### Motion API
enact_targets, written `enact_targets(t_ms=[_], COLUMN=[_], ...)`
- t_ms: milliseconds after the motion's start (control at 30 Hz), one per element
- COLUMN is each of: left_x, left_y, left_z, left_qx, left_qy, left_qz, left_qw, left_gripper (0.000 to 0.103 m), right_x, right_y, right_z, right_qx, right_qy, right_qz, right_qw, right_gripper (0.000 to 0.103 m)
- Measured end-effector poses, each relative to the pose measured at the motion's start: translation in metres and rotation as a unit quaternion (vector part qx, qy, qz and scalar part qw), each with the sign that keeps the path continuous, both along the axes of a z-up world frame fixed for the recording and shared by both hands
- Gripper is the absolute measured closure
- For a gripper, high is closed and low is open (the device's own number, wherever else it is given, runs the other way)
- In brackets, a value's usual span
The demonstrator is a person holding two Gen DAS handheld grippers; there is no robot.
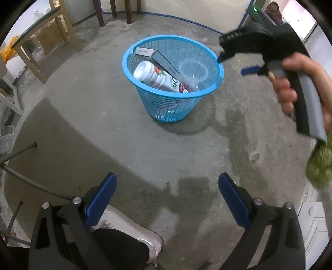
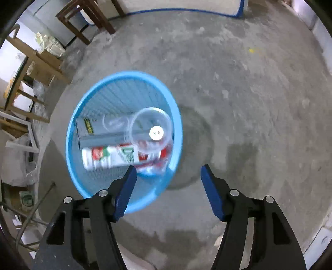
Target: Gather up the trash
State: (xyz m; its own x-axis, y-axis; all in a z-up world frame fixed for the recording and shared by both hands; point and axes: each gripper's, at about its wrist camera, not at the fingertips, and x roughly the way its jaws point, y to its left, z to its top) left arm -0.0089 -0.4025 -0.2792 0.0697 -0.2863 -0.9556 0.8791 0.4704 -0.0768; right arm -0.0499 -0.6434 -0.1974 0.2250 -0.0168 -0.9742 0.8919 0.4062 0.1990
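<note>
We looked down on a bare concrete floor [image 1: 128, 145], grey, stained and patchy with darker damp-looking marks. Beyond our jaws the floor ran to a pale wall edged by a blue cable [image 1: 186, 19], and wooden chair legs [image 2: 83, 25] and a wooden table frame [image 1: 41, 52] stood far off to the left of them.

One blue mesh basket [image 1: 176, 99] stood on the floor, ahead of our left gripper [image 1: 167, 187] and well apart from it. Our left jaws stood wide apart with nothing between them, only bare floor. One white shoe [image 1: 128, 226] showed just behind the left finger.

Our right gripper [image 2: 167, 178] hung above the basket [image 2: 99, 187], its blue pads spread and empty. The basket's near rim lay under the left pad, while the right pad was over bare floor. In the left view our right hand [image 1: 298, 83] held that gripper's handle, up and to the right of the left jaws, beside the basket's rim.

Inside the basket we counted three pieces of trash, all ahead of the right jaws: one grey box [image 2: 97, 133] leaning on the wall, one white bottle [image 2: 112, 155] with a red and green label lying on its side, and one clear plastic cup [image 2: 151, 128] on top of both.
</note>
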Motion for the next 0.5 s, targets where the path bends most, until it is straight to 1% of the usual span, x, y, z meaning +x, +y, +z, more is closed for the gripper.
enact_targets(t_ms=[33,100,200,233,300,433,500], left_x=[0.0,0.002,0.004,0.005,0.004,0.001,-0.004], left_y=[0.001,0.004,0.007,0.009,0.01,0.016,0.02], left_z=[0.001,0.002,0.005,0.007,0.012,0.024,0.033], left_qx=[-0.001,-0.004,-0.01,-0.012,-0.019,-0.036,-0.047], left_qy=[0.0,0.001,-0.003,-0.005,-0.01,-0.019,-0.024], left_qz=[0.0,0.002,0.004,0.005,0.006,0.005,-0.002], left_qw=[1.0,1.0,0.9999,0.9999,0.9998,0.9991,0.9986], left_gripper=[0.007,0.007,0.007,0.007,0.007,0.007,0.007], right_x=[-0.007,-0.026,-0.053,-0.061,-0.081,-0.112,-0.123], right_y=[0.005,0.017,0.038,0.047,0.056,0.077,0.086], right_z=[0.003,0.015,0.043,0.057,0.072,0.1,0.112], right_qx=[0.003,0.003,-0.008,-0.012,-0.016,-0.02,-0.019], right_qy=[-0.01,-0.025,-0.043,-0.047,-0.06,-0.097,-0.115], right_qz=[-0.006,-0.015,-0.021,-0.024,-0.031,-0.051,-0.059], right_qw=[1.0,1.0,0.999,0.999,0.998,0.994,0.991], right_gripper=[0.035,0.034,0.033,0.032,0.031,0.026,0.025])
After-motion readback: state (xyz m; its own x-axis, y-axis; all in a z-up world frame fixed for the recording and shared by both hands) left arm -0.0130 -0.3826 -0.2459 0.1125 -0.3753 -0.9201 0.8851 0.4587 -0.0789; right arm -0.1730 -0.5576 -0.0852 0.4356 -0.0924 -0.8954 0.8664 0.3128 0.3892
